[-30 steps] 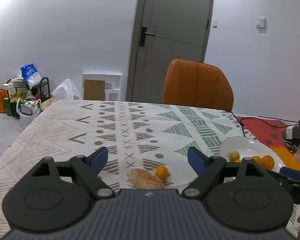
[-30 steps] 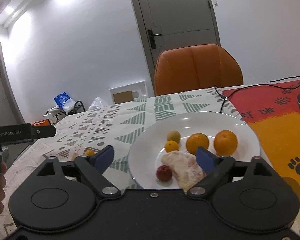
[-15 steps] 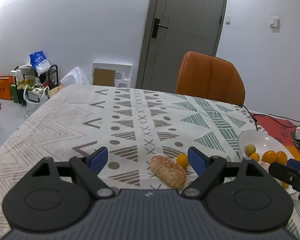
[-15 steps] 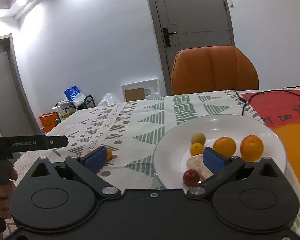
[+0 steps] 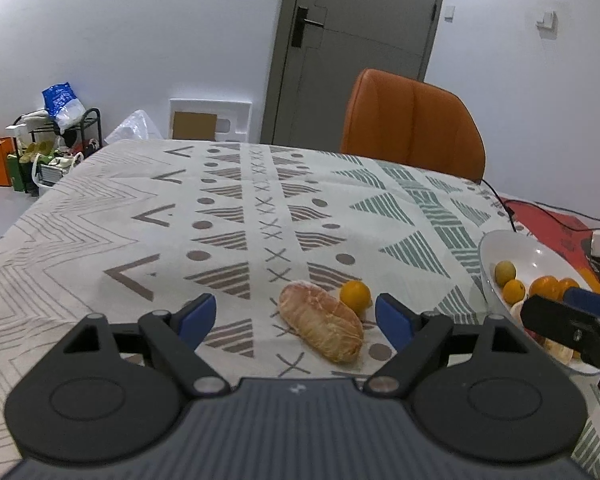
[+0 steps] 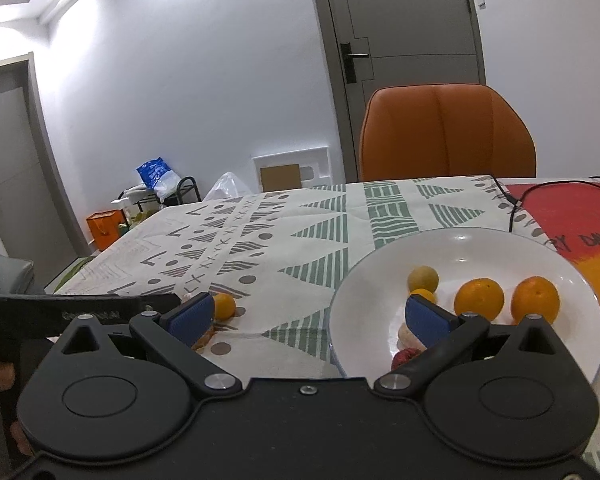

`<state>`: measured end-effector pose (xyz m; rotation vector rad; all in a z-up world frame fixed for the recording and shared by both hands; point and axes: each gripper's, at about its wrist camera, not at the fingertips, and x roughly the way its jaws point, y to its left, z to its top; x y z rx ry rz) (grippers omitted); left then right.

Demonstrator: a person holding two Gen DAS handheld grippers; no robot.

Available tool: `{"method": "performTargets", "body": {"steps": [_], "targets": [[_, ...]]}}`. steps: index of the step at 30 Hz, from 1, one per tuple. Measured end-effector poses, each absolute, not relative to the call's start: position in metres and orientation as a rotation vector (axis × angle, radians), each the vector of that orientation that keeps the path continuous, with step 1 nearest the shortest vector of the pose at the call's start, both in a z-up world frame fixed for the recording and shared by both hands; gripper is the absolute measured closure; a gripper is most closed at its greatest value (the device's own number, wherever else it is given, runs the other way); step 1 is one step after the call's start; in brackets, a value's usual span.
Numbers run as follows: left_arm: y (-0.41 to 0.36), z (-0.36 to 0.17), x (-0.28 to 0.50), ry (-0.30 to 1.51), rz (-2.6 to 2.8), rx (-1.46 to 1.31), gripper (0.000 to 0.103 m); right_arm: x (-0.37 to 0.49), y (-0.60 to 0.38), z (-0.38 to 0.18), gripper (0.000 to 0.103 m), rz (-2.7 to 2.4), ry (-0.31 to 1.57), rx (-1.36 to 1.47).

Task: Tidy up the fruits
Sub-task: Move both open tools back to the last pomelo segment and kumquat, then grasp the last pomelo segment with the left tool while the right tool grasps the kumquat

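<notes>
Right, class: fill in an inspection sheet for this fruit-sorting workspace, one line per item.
Surface: patterned tablecloth; red mat at right.
Job's things: white plate holds two oranges, smaller fruits; peeled citrus piece and small orange lie on the cloth.
Clutter: nothing seen.
Grippers: left gripper open, empty; right gripper open, empty.
Cables: black cable by the plate.
Surroundings: orange chair, grey door.

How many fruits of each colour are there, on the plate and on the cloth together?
Orange: 4
Yellow-green: 1
Red: 1
Pale peeled pieces: 2
Total: 8
</notes>
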<state>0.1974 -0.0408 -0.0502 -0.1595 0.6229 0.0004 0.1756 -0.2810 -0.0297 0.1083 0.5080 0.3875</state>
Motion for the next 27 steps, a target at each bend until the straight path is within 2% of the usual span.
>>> {"method": "performTargets", "body": {"steps": [19,24,27], "targets": [[-0.064,-0.072,0.227,0.692,0.025,-0.094,0.018,0.193,-0.287,-0.031,0.0,0.379,0.52,0.126],[-0.053,-0.072,0.223,0.699,0.037,-0.108,0.024,0.195,-0.282,-0.033,0.001,0.393,0.521,0.127],[-0.049,-0.071,0.218,0.697,0.024,-0.111,0.033,0.196,-0.277,-0.035,0.009,0.407,0.526,0.126]]}}
